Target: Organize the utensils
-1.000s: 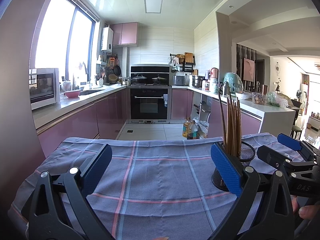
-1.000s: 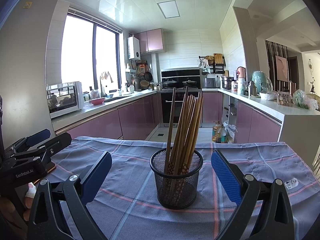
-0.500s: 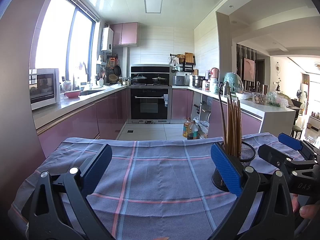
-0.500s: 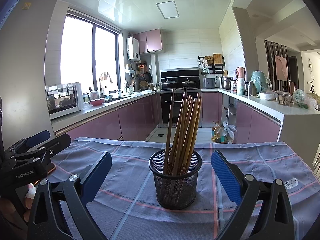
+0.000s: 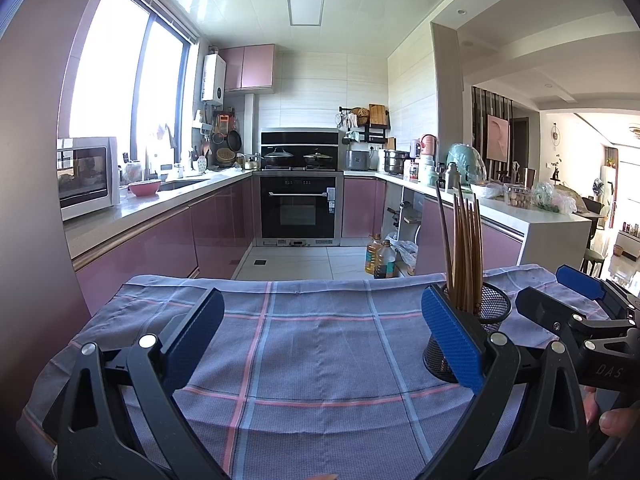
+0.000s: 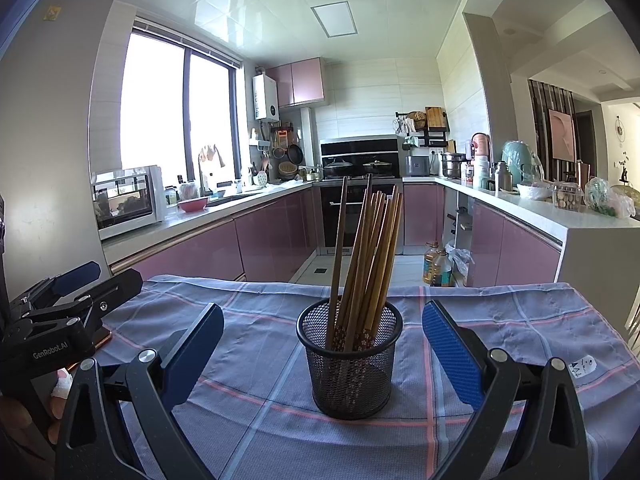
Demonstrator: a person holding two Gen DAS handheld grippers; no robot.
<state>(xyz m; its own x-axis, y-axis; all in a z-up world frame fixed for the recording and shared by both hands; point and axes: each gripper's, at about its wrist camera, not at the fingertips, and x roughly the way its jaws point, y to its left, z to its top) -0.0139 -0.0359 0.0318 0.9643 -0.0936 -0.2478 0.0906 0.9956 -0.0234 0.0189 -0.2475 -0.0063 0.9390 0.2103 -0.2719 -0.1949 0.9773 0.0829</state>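
Note:
A black mesh cup (image 6: pixel 350 360) stands upright on the checked cloth (image 6: pixel 500 320), holding several brown chopsticks (image 6: pixel 372 248) that lean slightly right. My right gripper (image 6: pixel 322 344) is open, its blue pads on either side of the cup and nearer the camera, touching nothing. In the left wrist view my left gripper (image 5: pixel 320 336) is open over bare cloth (image 5: pixel 304 336), with nothing between its fingers. The mesh cup (image 5: pixel 488 320) sits just behind its right pad, with the chopsticks (image 5: pixel 464 248) rising above. The right gripper (image 5: pixel 580 300) shows at that view's right edge, the left gripper (image 6: pixel 76 292) at the other view's left edge.
The cloth-covered table ends at a far edge, beyond which lies a kitchen floor with oil bottles (image 6: pixel 438 266). Pink cabinets and worktops run along both sides, an oven (image 5: pixel 298 208) at the back. A small white label (image 6: pixel 582 364) lies on the cloth at right.
The right wrist view has drifted very slightly, the cup staying centred between the pads. Both grippers remain open and almost still.

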